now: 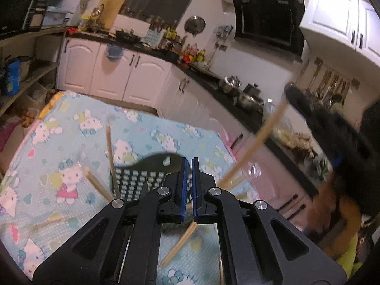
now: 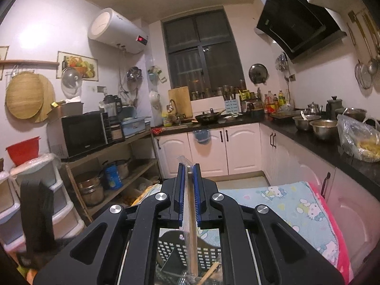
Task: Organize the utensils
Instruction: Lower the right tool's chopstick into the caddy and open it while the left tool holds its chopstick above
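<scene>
Chopsticks going into black perforated basket on cartoon-cat cloth.

Black plastic basket (image 1: pixel 133 180), grid-holed with a curved rim, sits on the tabletop's light-blue quilted cat-print cloth (image 1: pixel 71 142). Bare wooden chopsticks (image 1: pixel 110 154) lean in and around the basket; one lies loose on the cloth (image 1: pixel 178 244) just below it. Left hand-held gripper (image 1: pixel 187 185), blue ribbed pads nearly together, grips nothing visible. Right hand-held gripper (image 2: pixel 189 185), above the basket, is clamped on a clear-plastic-wrapped chopstick pair (image 2: pixel 190 213). No readable writing.
</scene>
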The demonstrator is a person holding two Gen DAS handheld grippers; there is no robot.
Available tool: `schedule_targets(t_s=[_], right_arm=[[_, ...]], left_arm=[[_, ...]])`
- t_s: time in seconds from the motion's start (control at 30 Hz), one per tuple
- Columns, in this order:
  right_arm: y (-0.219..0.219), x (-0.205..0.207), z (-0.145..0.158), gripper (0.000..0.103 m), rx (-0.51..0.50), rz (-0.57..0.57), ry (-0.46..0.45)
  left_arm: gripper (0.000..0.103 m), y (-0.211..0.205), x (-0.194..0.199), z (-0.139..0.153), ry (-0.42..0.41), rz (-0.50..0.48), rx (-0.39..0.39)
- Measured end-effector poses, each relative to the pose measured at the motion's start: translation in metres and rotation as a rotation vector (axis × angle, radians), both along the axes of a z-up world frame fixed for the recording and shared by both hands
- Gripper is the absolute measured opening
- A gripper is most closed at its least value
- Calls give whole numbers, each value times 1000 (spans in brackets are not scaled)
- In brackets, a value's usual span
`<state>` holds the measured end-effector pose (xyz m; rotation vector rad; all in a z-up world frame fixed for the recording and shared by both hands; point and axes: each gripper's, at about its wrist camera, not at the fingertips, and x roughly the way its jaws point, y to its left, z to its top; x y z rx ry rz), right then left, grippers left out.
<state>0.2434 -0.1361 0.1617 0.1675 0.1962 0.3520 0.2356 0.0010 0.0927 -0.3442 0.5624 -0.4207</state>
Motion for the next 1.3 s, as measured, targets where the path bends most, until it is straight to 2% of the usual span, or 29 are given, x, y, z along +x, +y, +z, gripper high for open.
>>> schedule_targets(t_s=[0.13, 0.17, 0.23, 0.5, 0.77, 1.07, 1.1, 1.23, 1.3], right_arm=[[-4, 20, -4, 7, 16, -16, 25], [-4, 24, -5, 7, 16, -17, 31], [-4, 33, -6, 7, 8, -22, 38], [1, 53, -17, 7, -22, -31, 63], [8, 76, -32, 7, -78, -3, 141], [15, 92, -58, 8, -109, 33, 263], [16, 92, -58, 8, -108, 35, 265], [15, 94, -62, 8, -110, 34, 285], [14, 94, -63, 8, -112, 32, 292]], left_arm=[[1, -13, -5, -25, 35, -47, 48], [3, -15, -6, -31, 46, -58, 55], [14, -22, -8, -45, 69, -91, 74], [28, -52, -9, -81, 101, -186, 190], [28, -75, -2, -104, 134, -218, 275], [28, -82, 16, -118, 166, -196, 293], [26, -83, 18, -119, 166, -194, 298], [7, -88, 22, -121, 166, -190, 306], [5, -87, 22, -122, 171, -189, 296]])
